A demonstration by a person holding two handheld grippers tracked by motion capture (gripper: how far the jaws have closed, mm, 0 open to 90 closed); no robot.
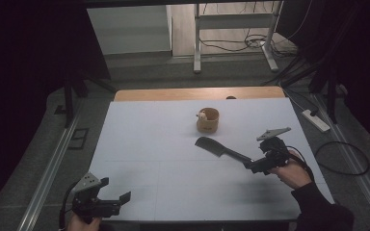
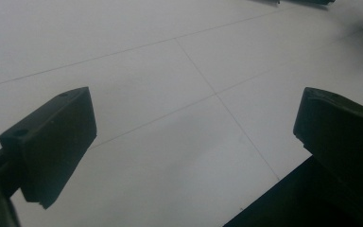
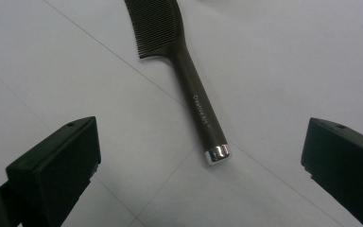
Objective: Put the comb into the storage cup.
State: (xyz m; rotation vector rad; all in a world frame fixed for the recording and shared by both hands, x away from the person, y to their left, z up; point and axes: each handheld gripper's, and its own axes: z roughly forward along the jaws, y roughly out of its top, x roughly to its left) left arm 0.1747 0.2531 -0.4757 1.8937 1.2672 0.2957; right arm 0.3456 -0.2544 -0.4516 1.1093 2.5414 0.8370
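Note:
A dark comb (image 1: 217,147) lies flat on the white table (image 1: 149,144), teeth end to the far left, handle pointing at my right gripper (image 1: 251,166). In the right gripper view the comb (image 3: 189,80) has a silver cap on its handle end, which rests on the table between the two wide-apart jaws of the right gripper (image 3: 201,142), touching neither. My left gripper (image 1: 115,189) hovers open over the table's near left corner; its own view shows the left gripper (image 2: 196,118) with bare tabletop between the jaws.
A small round wooden cup (image 1: 207,120) with something pale inside stands beyond the comb, mid-table. A wooden strip (image 1: 197,93) edges the far side. On the floor at right lie a power strip (image 1: 315,120) and cables (image 1: 342,159).

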